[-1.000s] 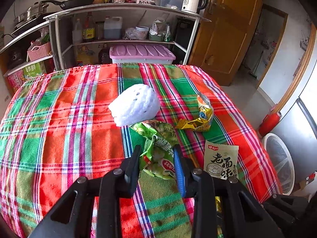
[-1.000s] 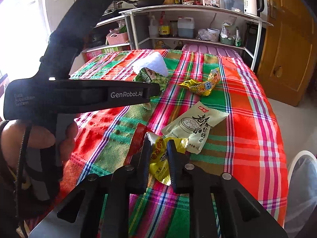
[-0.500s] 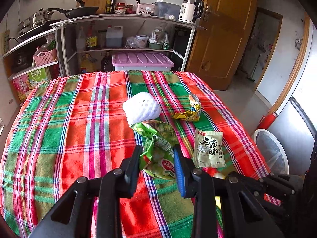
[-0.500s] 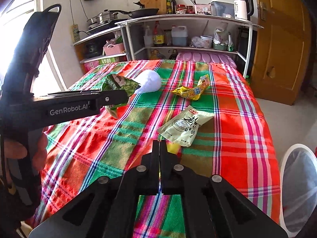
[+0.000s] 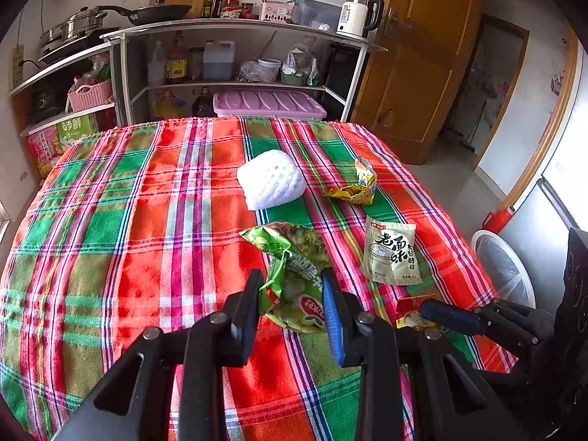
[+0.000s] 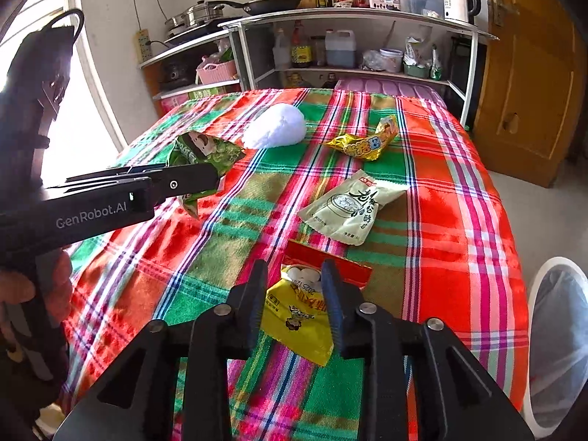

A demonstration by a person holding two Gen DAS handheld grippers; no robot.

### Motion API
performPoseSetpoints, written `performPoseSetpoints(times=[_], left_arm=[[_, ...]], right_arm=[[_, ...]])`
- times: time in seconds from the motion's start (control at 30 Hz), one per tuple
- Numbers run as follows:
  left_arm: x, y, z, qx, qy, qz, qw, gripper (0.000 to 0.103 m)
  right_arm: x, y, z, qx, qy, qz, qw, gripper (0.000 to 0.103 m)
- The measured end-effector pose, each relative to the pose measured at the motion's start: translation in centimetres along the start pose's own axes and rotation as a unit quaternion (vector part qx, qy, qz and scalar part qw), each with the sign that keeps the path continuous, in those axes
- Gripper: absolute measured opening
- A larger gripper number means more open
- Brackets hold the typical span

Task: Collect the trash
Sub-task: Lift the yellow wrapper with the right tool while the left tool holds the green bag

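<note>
My left gripper (image 5: 292, 286) is shut on a green snack wrapper (image 5: 294, 275) and holds it above the plaid tablecloth (image 5: 147, 239); it also shows in the right wrist view (image 6: 205, 154). My right gripper (image 6: 294, 286) is open, its jaws on either side of a yellow and red wrapper (image 6: 297, 312) lying on the cloth. A pale noodle-seasoning packet (image 6: 349, 205), a gold wrapper (image 6: 364, 143) and a white foam fruit net (image 6: 275, 126) lie further back on the table.
A white bin with a clear liner (image 6: 558, 341) stands on the floor at the table's right. Kitchen shelves (image 5: 235, 58) with bottles and a purple-lidded box (image 5: 268, 101) stand behind the table. A wooden door (image 5: 422, 66) is at the right.
My right gripper was shut half a second ago and now stands open around the yellow wrapper. My left gripper has lifted and pulled back with the green wrapper.
</note>
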State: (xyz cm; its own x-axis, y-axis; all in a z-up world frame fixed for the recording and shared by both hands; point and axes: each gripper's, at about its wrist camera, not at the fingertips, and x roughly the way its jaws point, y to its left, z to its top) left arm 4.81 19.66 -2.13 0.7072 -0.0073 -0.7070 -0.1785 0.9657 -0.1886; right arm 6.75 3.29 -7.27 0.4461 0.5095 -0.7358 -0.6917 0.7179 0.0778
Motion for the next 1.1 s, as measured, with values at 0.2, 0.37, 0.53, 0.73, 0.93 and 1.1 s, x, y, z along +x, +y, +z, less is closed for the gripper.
performPoseSetpoints(times=[0.2,0.37,0.53,0.73,0.93,1.1], left_arm=[[0.6,0.4,-0.4,-0.008,0.008,0.001,0.9999,0.033],[0.7,0.1,-0.7,-0.005,0.01,-0.001,0.9999,0.033],[0.5,0.1,-0.9,-0.005,0.01,-0.001,0.9999,0.033],[0.6,0.1,-1.3,-0.006,0.013,-0.002,0.9999,0.033],[0.1,-0.7,-1.6,0.004,0.01,-0.008,0.9999,0.033],[-0.6,-2.1,-1.7,0.017,0.007,-0.018,0.9997,0.033]], right_arm=[[0.4,-0.3,-0.1,0.003,0.006,-0.002,1.0,0.036],[0.3,0.7,-0.6,-0.023,0.012,-0.013,1.0,0.042],[0.9,1.3,-1.0,-0.041,0.04,-0.026,0.998,0.054],[0.5,0.7,-1.3,-0.025,0.038,-0.019,0.999,0.048],[-0.1,0.0,-1.3,-0.007,0.026,-0.032,0.999,0.027],[-1.9,-0.4,-1.6,0.005,-0.003,-0.034,0.999,0.024]])
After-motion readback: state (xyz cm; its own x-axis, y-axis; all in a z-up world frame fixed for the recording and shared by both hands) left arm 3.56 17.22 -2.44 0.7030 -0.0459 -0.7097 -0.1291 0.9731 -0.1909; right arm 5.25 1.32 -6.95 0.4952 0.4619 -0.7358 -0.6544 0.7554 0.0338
